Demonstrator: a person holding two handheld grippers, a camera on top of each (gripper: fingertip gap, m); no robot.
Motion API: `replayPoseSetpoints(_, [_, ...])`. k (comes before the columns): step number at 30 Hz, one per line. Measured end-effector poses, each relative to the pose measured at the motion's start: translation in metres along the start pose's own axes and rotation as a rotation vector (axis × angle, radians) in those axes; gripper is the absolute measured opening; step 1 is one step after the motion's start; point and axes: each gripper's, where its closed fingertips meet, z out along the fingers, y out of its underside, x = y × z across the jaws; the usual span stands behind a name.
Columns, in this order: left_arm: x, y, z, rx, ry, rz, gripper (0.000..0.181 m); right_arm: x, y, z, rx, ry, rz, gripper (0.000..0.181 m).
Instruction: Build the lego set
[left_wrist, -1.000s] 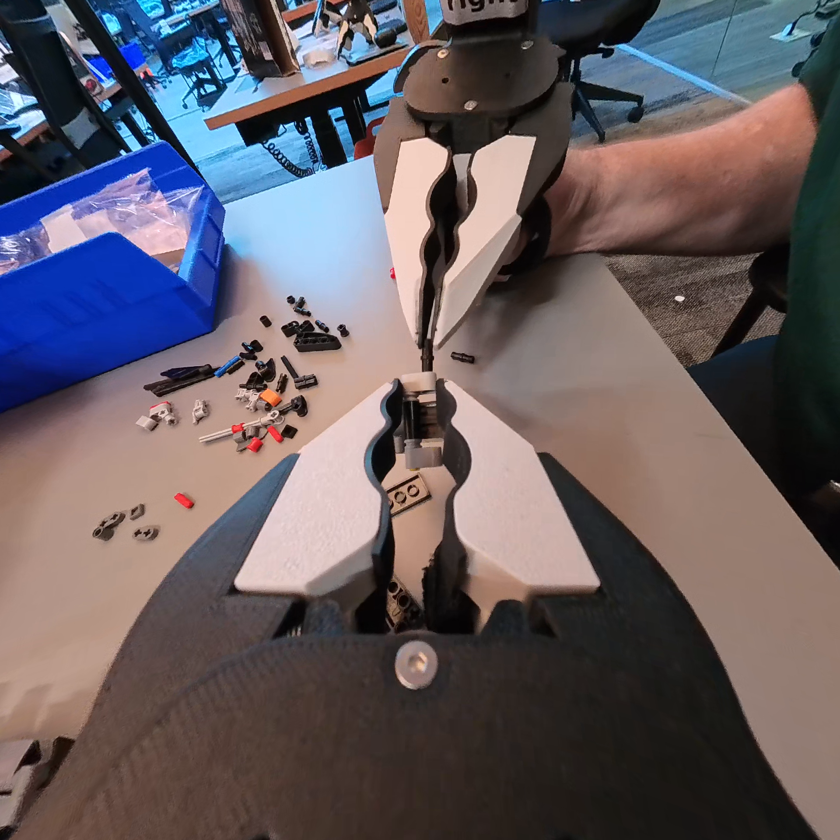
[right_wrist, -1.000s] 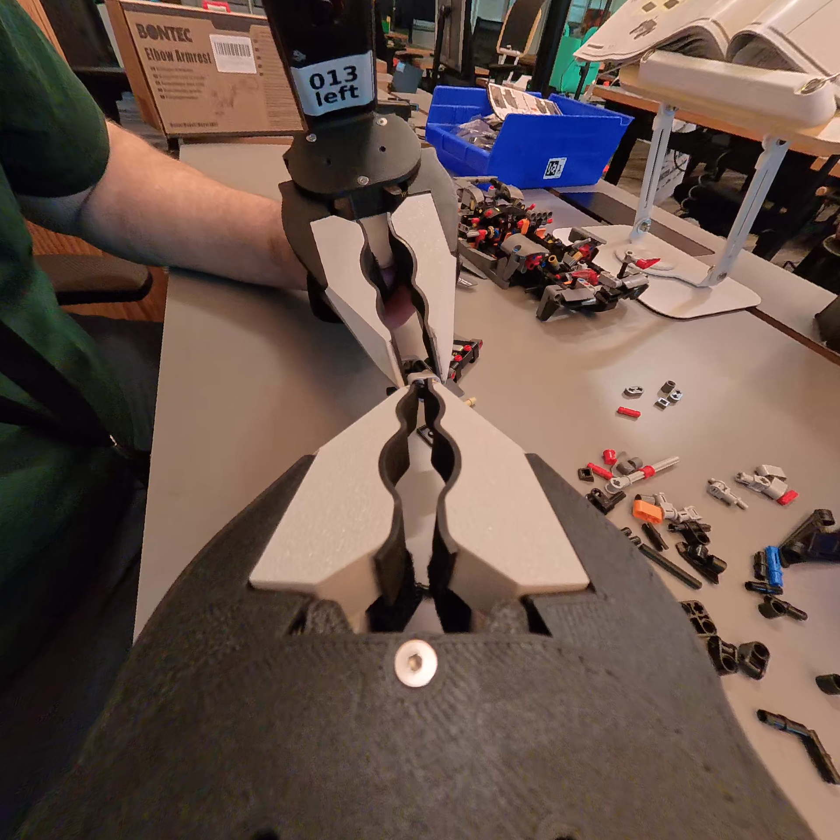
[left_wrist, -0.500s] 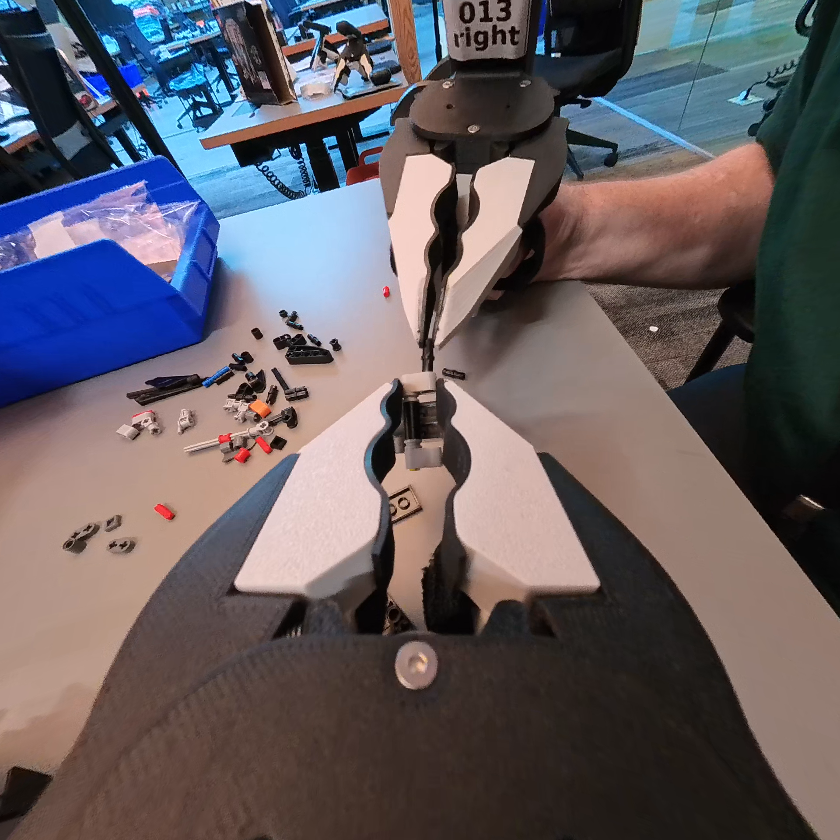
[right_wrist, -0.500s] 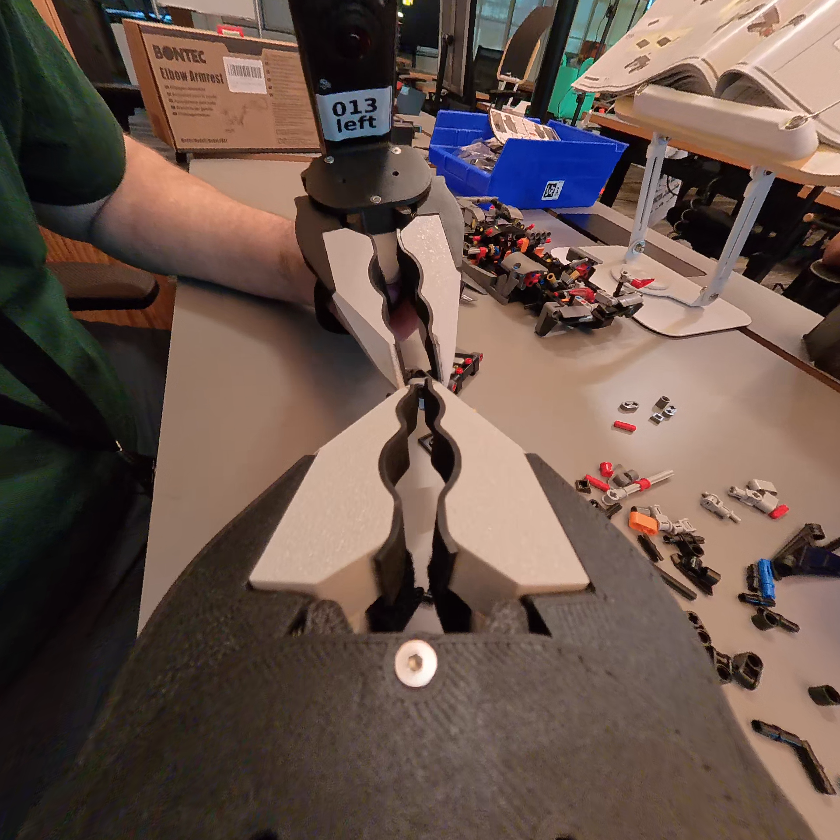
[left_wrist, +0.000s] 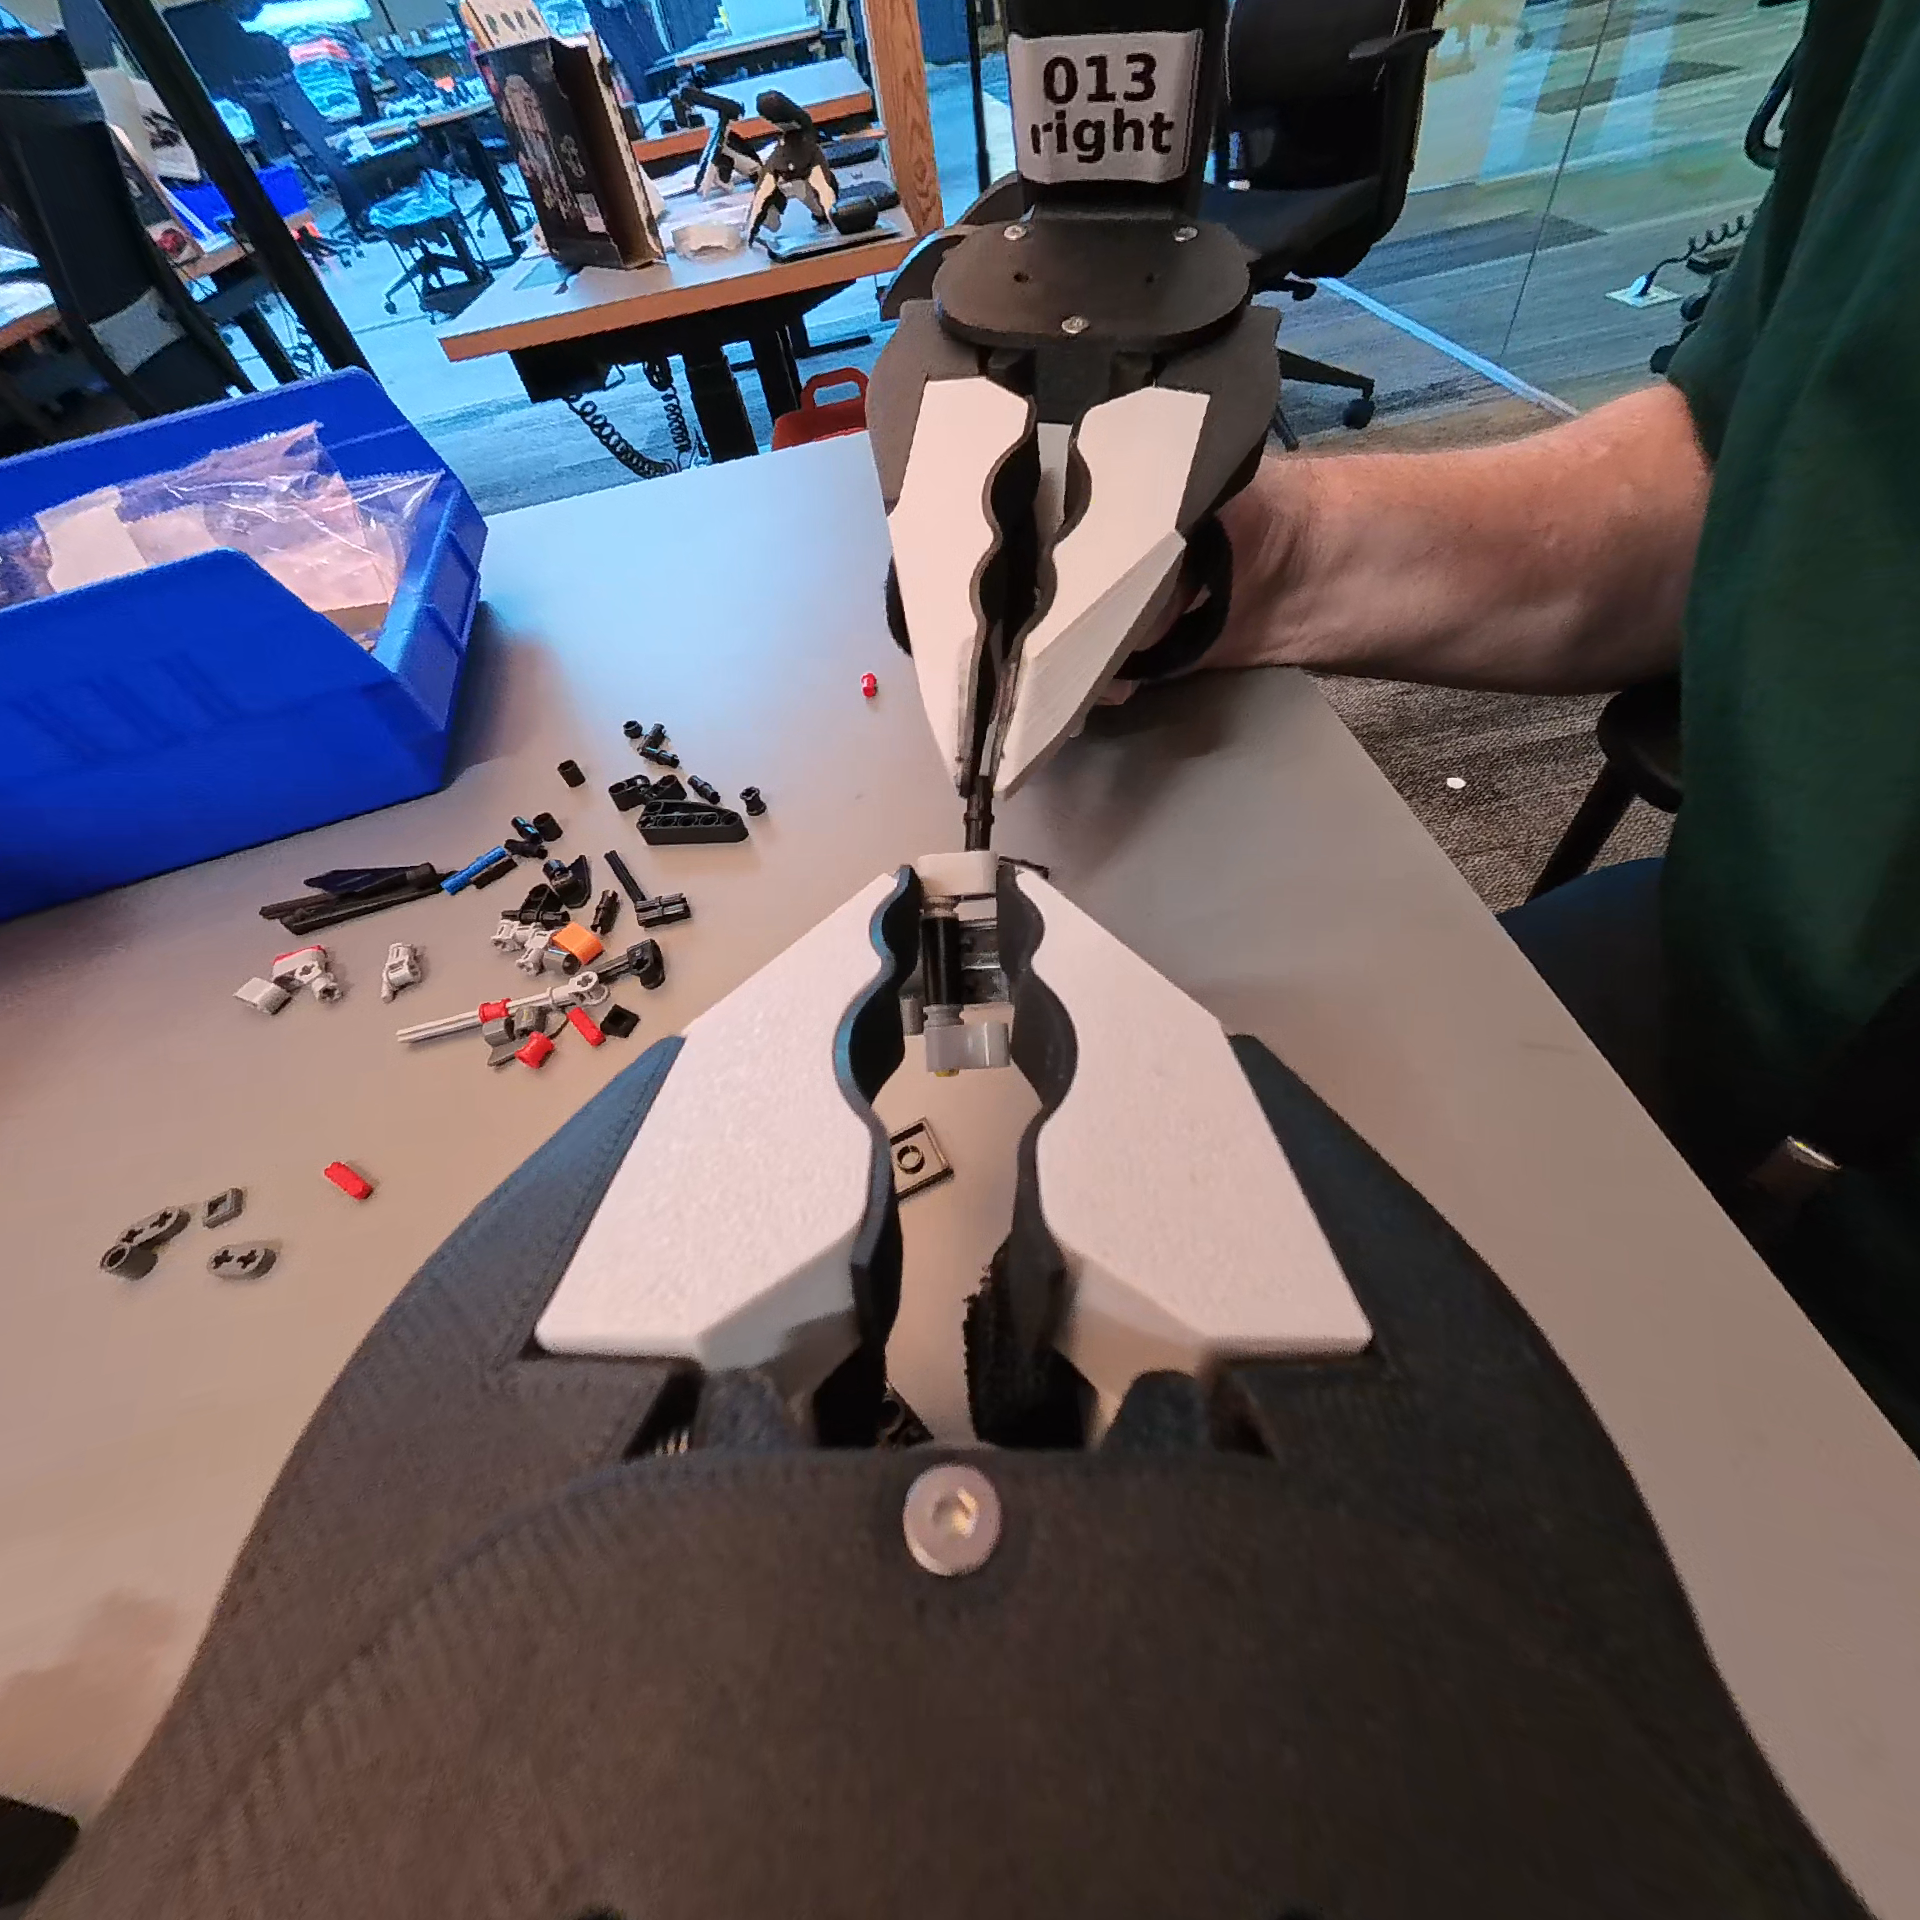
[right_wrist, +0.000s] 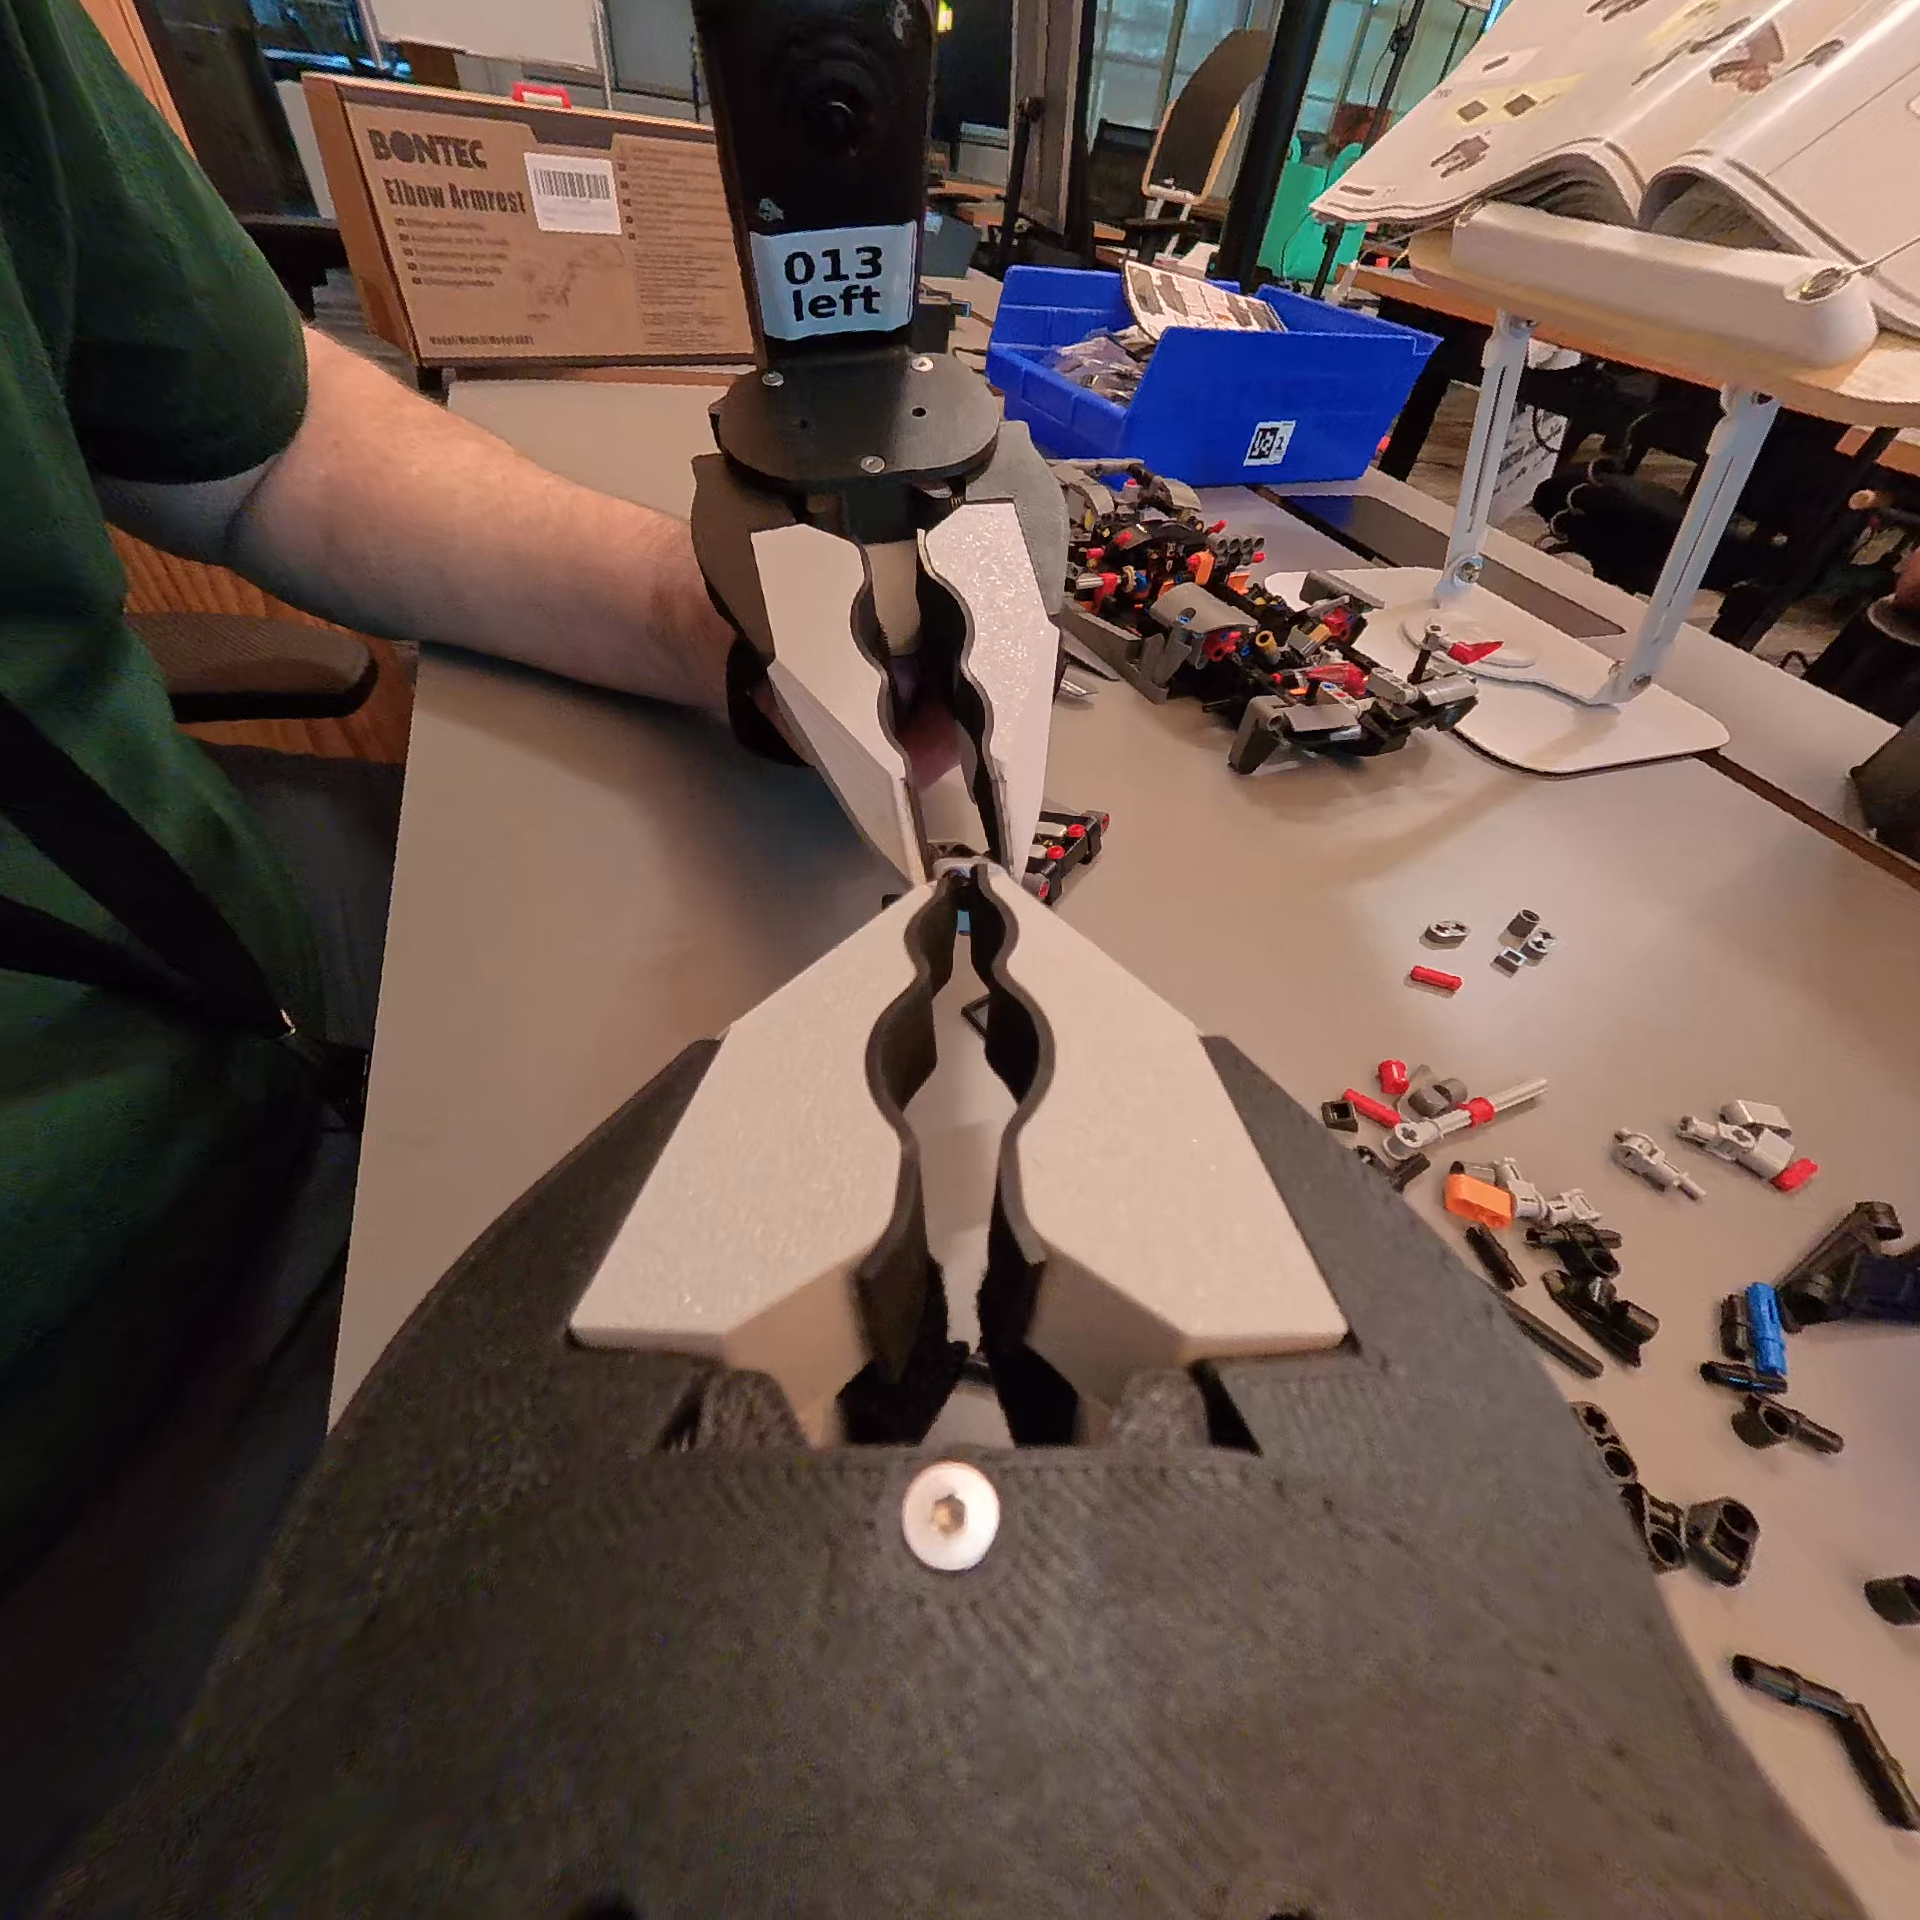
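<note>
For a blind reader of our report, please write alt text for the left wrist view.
The left gripper is shut on a small grey and black lego assembly, and the right gripper, opposite it, holds a black pin just above that assembly. Loose pieces lie on the grey table beside a blue bin.

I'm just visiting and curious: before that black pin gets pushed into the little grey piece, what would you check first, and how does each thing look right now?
1. Left gripper holds the small grey assembly firmly: ok, jaws closed on it.
2. Right gripper holds the black pin: ok, pin sticks out of its tips.
3. Pin lined up with the assembly's white end: looks ok, pointing straight at it.
4. Pin already seated: cannot tell, the joint is too small to see.
5. Loose parts clear of the work: ok, they lie off to the side on the table.
</note>
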Motion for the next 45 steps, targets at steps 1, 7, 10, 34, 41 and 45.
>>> replayPoseSetpoints(1, [0.000,0.000,0.000,-0.003,-0.002,0.004,0.012,0.000,0.000,0.000,-0.001,-0.001,0.000,0.001])
replayPoseSetpoints(7, [0.000,0.001,0.000,-0.008,-0.006,0.014,0.012,-0.001,0.001,0.000,-0.004,-0.004,0.000,0.000])
replayPoseSetpoints(10, [0.000,0.001,0.000,-0.017,-0.011,0.021,0.012,-0.001,0.001,0.001,-0.007,-0.001,-0.010,0.000])
replayPoseSetpoints(34, [0.003,-0.006,-0.001,0.023,0.001,0.014,0.012,-0.004,-0.004,-0.002,0.039,-0.056,0.046,0.000])
replayPoseSetpoints(41, [0.005,-0.009,-0.002,0.041,0.016,0.001,0.012,-0.007,-0.008,-0.003,0.065,-0.073,0.048,0.000])
replayPoseSetpoints(45, [0.007,-0.011,-0.002,0.062,0.038,-0.018,0.012,-0.008,-0.011,-0.004,0.078,-0.080,0.045,0.000])
